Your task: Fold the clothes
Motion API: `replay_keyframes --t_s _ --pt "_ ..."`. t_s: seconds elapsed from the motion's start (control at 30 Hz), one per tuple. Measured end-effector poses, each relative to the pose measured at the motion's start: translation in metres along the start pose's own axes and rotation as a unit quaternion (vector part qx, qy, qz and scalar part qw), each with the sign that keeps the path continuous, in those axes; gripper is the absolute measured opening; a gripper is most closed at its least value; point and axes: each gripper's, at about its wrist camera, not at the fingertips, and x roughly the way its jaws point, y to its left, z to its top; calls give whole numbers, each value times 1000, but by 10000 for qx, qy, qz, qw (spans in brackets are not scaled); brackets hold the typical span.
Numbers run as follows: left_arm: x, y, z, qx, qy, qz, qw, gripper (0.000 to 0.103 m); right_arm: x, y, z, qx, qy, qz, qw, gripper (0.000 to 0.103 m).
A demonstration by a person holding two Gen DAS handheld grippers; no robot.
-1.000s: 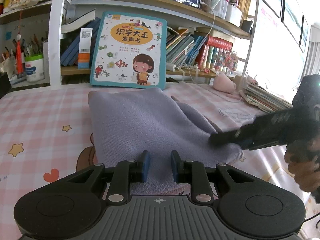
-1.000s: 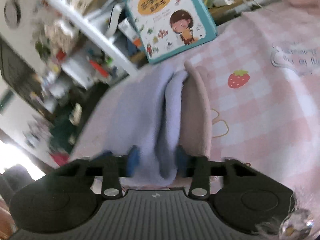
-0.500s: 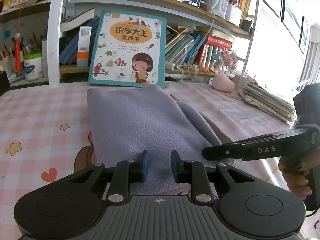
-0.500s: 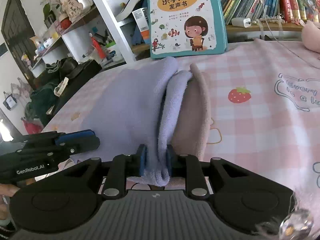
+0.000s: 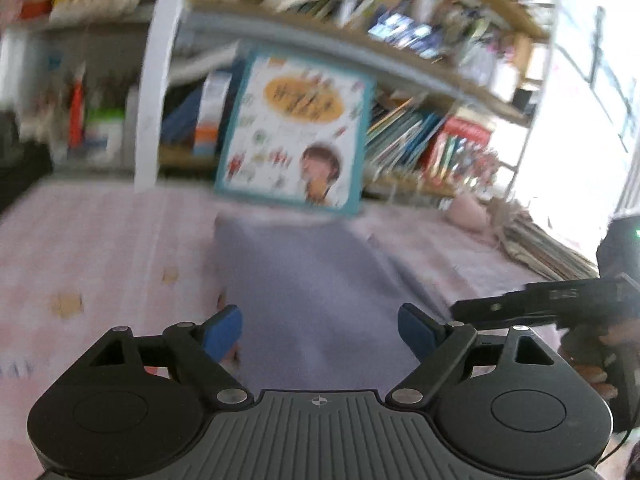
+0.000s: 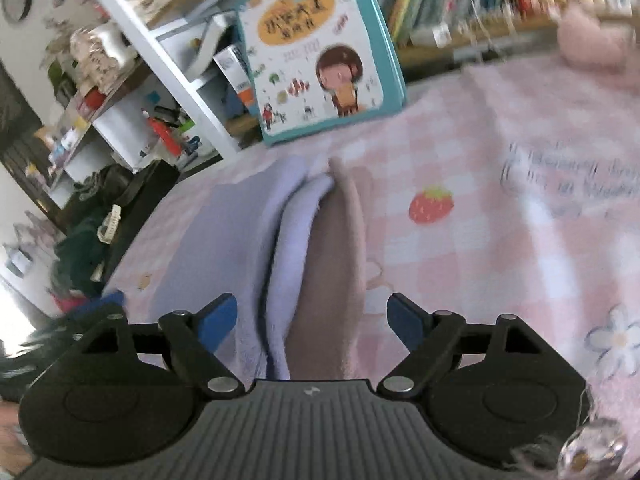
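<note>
Both grips letting go of the folded lavender garment (image 5: 312, 292) on the pink checked table (image 6: 500, 240).

The garment lies mid-table, its far end near the back edge just before the propped picture book (image 5: 296, 132) — a long fold with a brownish layer (image 6: 336, 264) along its right side. Left hand-held gripper (image 5: 320, 330) and right hand-held gripper (image 6: 312, 320) are opening, jaws spread, pads off the cloth between them. Risk: a blue pad could snag the soft edge on withdrawal and drag the fold open.

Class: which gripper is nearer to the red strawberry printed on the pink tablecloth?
Right. The right gripper, jaws opening, sits over the folded lilac garment's edge, the strawberry just ahead to its right. The left gripper is over the garment's far side.
</note>
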Motion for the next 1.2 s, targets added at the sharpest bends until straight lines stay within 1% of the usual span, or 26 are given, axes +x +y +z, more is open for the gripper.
replay_keyframes --t_s 0.1,0.27,0.3,0.33,0.37,0.4,0.43,0.47,0.5,0.6,0.63,0.7,0.8,0.9,0.97,1.03,1.13,1.17,1.2 --pt "15 25 -2 -617 273 -203 9975 85 10 -8 1 310 225 207 9990 81" --pt "35 54 0 -1348 409 -398 9892 83 22 -9 8 500 322 365 9976 80" --pt "40 59 0 -1470 448 -423 9872 81 25 -9 11 521 344 390 9973 79" --pt "45 63 0 -1583 502 -444 9851 77 29 -9 13 514 363 409 9972 77" --pt "50 66 1 -1667 535 -485 9834 77 33 -9 16 506 381 428 9971 75" --pt "55 68 1 -1724 549 -545 9820 76 37 -8 19 498 400 446 9970 70" --pt "59 69 1 -1762 565 -606 9809 70 41 -6 21 426 410 417 9974 68" --pt "62 68 1 -1784 585 -674 9799 66 43 -3 22 303 423 355 9980 65" --pt "64 66 0 -1798 590 -715 9793 63 46 0 23 180 435 293 9985 56" --pt "65 58 0 -1585 534 -642 9838 58 49 8 20 -177 389 209 9989 45" --pt "63 56 0 -1525 526 -630 9849 55 47 10 19 -309 330 195 9988 40" --pt "57 50 1 -1357 539 -569 9876 53 42 16 15 -566 217 128 9981 33" --pt "44 36 -1 -1016 579 -470 9920 53 31 29 5 -914 188 -40 9956 30" --pt "28 32 -7 -950 720 -560 9913 53 14 31 -7 -902 303 66 9954 29" --pt "17 33 -14 -1016 885 -686 9885 53 0 23 -15 -656 383 277 9967 28" --pt "6 33 -22 -1056 977 -779 9865 54 -15 16 -23 -401 451 440 9972 20" --pt "-8 35 -33 -1098 1068 -891 9842 56 -32 3 -35 70 548 599 9967 20" --pt "-11 35 -34 -1095 1079 -899 9840 57 -35 -1 -38 228 608 572 9963 23" --pt "-14 35 -35 -1081 1063 -886 9845 58 -36 -4 -40 333 657 558 9957 27"
